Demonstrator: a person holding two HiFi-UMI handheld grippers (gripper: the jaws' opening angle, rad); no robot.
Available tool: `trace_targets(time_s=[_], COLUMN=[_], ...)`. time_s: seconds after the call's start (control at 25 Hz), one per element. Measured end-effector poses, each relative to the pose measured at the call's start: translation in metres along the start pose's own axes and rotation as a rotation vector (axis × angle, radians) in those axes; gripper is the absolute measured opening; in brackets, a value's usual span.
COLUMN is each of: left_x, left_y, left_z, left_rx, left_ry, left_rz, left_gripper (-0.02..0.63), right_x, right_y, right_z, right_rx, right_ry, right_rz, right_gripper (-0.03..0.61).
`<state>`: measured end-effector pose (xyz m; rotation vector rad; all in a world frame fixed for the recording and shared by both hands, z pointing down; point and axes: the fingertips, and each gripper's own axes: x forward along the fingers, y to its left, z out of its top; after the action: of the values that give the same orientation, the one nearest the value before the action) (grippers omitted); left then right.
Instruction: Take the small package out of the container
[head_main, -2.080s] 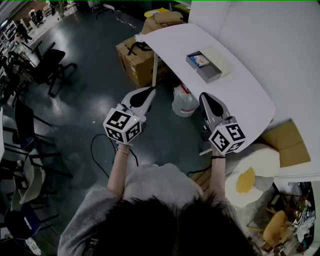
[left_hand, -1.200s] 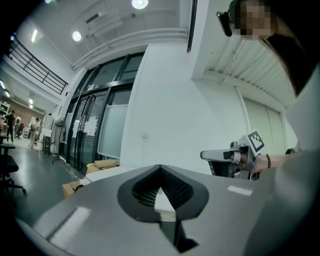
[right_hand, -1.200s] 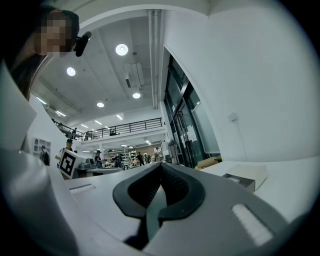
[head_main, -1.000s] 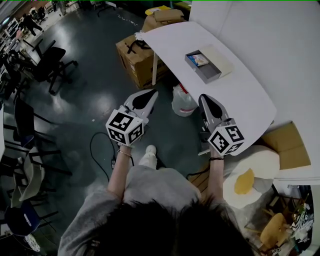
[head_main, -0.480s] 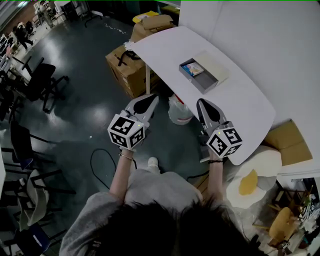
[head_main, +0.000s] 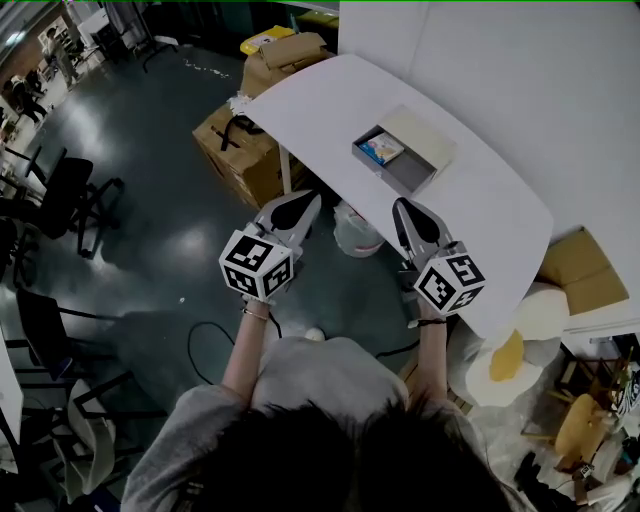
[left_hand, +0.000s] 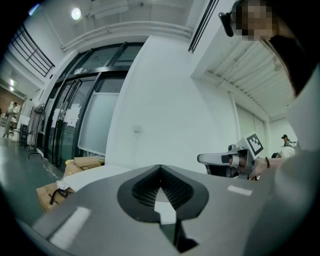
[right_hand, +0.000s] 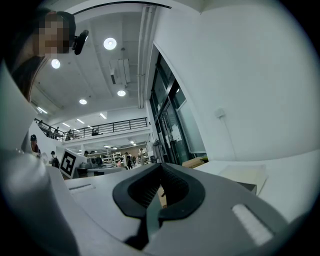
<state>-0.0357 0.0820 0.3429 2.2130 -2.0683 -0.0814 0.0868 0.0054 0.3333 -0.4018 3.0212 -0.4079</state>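
Note:
A grey open container (head_main: 412, 168) with a cream lid folded back stands on the white table (head_main: 490, 210). In its left end lies the small package (head_main: 380, 148), blue and white. Both grippers are held side by side short of the table's near edge and point at it. My left gripper (head_main: 305, 200) (left_hand: 160, 167) is shut with nothing in it. My right gripper (head_main: 403, 206) (right_hand: 161, 167) is also shut and empty. The right gripper view shows the container's lid (right_hand: 245, 173) ahead to the right. The package is hidden there.
Cardboard boxes (head_main: 240, 140) stand on the floor left of the table. A plastic jug (head_main: 355, 232) sits under its near edge. Office chairs (head_main: 60, 190) line the left. A cardboard box (head_main: 580, 270) and an egg-shaped cushion (head_main: 510, 360) lie at the right.
The person has stepped closer to the table, so the container has slid left and nearer in the head view. Both grippers stay shut and side by side.

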Motion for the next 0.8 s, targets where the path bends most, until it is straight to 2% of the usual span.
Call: trace_targets(time_s=[0.4,0.8], left_x=[0.025,0.047], left_y=[0.045,0.054], left_z=[-0.006,-0.022], left_rx=[0.004,-0.033], left_ry=[0.021,0.05], left_rz=[-0.063,-0.109], left_gripper=[-0.008,-0.008], right_x=[0.046,0.054], right_y=[-0.011,-0.029], right_z=[-0.012,-0.023], right_rx=[0.016,0.039], right_ry=[-0.007,0.014], right_rz=[-0.054,-0.118], right_gripper=[0.014,0.014])
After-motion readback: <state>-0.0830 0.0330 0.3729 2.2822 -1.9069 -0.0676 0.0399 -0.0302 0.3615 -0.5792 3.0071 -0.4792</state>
